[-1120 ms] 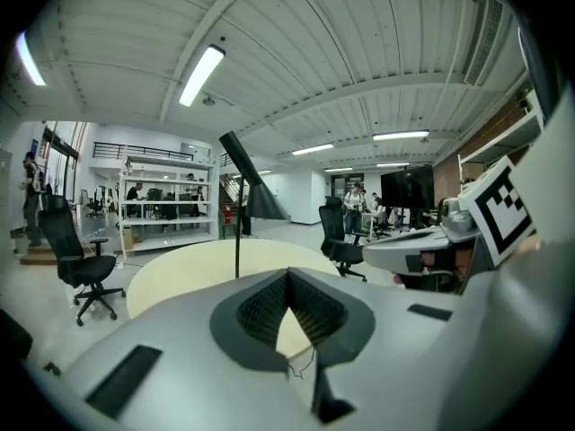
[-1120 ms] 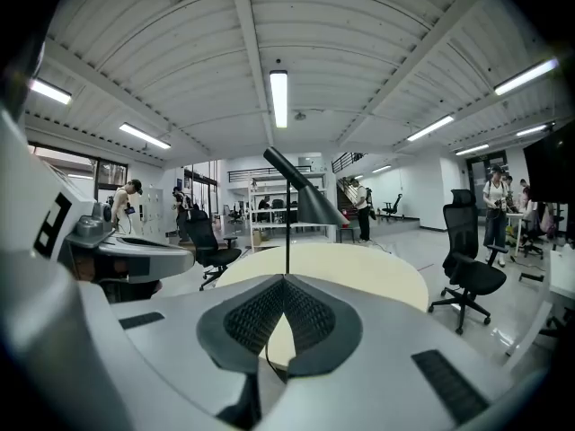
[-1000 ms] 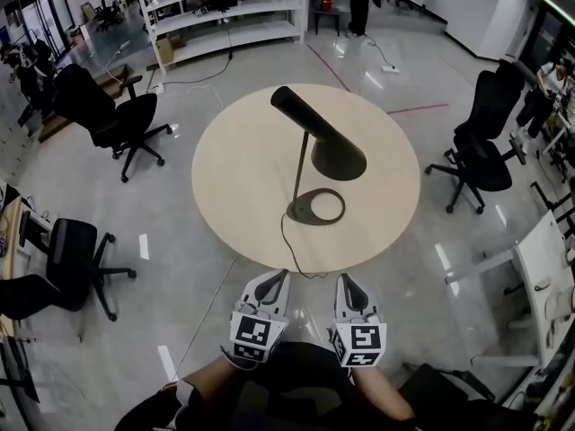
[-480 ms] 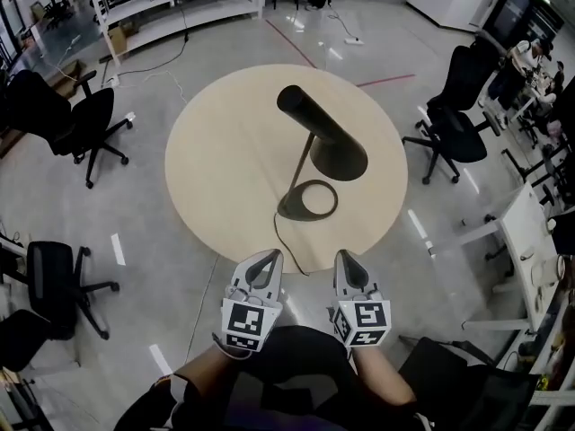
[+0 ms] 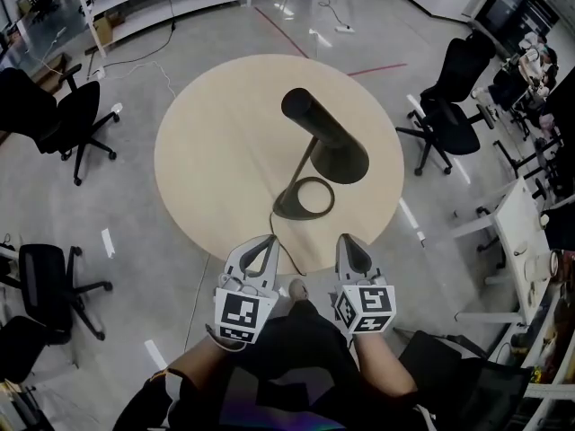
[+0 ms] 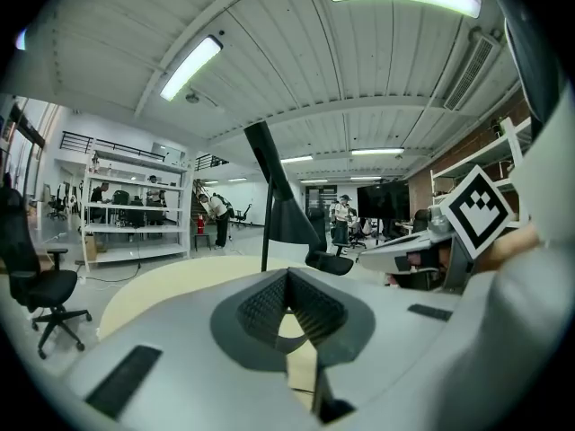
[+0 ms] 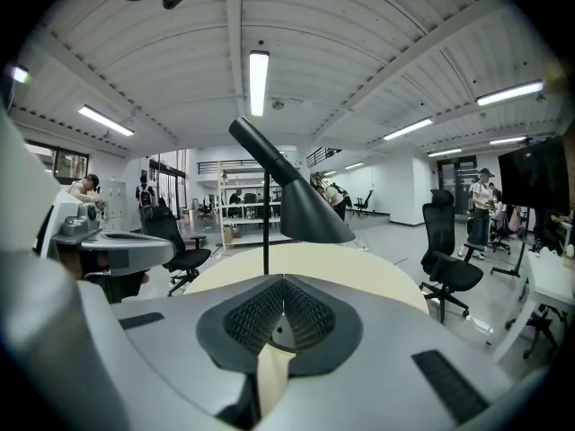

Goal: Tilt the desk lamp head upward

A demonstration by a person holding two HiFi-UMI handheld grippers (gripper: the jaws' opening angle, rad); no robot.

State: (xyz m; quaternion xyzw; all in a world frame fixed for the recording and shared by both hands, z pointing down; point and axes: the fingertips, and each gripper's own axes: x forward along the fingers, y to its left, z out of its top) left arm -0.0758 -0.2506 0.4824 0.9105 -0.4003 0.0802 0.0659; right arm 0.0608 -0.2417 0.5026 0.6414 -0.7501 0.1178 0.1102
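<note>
Two closed grippers, lamp [image 5: 316,144] untouched

Side by side past near edge of round counter [image 5: 207,151]: left gripper [image 5: 262,243] and right gripper [image 5: 347,241], jaws shut on nothing. Right of centre on counter, black lamp with head [image 5: 340,160] angled downward, well apart from both.

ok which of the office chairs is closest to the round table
The black office chair off the round table's right edge, on the desk lamp's shade side. Its base nearly reaches the rim; the chairs on the left stand well clear.
</note>
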